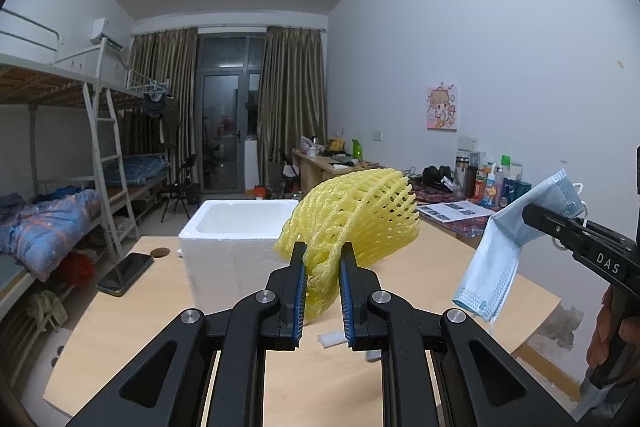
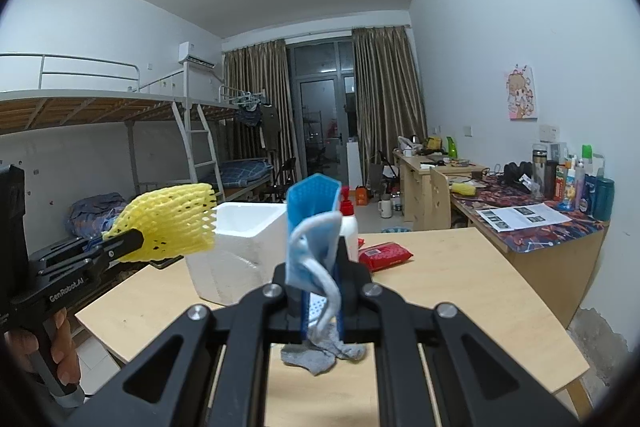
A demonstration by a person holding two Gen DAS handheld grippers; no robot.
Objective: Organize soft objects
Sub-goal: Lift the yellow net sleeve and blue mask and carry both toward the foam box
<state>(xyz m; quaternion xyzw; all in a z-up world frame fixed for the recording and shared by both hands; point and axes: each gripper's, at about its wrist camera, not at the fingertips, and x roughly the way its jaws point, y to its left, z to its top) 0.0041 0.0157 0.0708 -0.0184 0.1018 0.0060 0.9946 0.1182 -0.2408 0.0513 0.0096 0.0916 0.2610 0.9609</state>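
My left gripper (image 1: 323, 257) is shut on a yellow foam fruit net (image 1: 356, 215) and holds it in the air above the wooden table, just right of a white foam box (image 1: 236, 239). My right gripper (image 2: 318, 251) is shut on a blue face mask (image 2: 310, 223), also held in the air. The mask (image 1: 508, 247) hangs from the right gripper at the right of the left wrist view. The net (image 2: 168, 223) shows at the left of the right wrist view, beside the foam box (image 2: 240, 247). A grey sock (image 2: 324, 353) lies on the table under the right gripper.
A black phone (image 1: 126, 273) lies on the wooden table (image 1: 132, 327) left of the box. A red wipes pack (image 2: 384, 255) and a white bottle with red cap (image 2: 348, 227) stand behind the mask. A cluttered desk (image 2: 536, 227) is to the right, bunk beds to the left.
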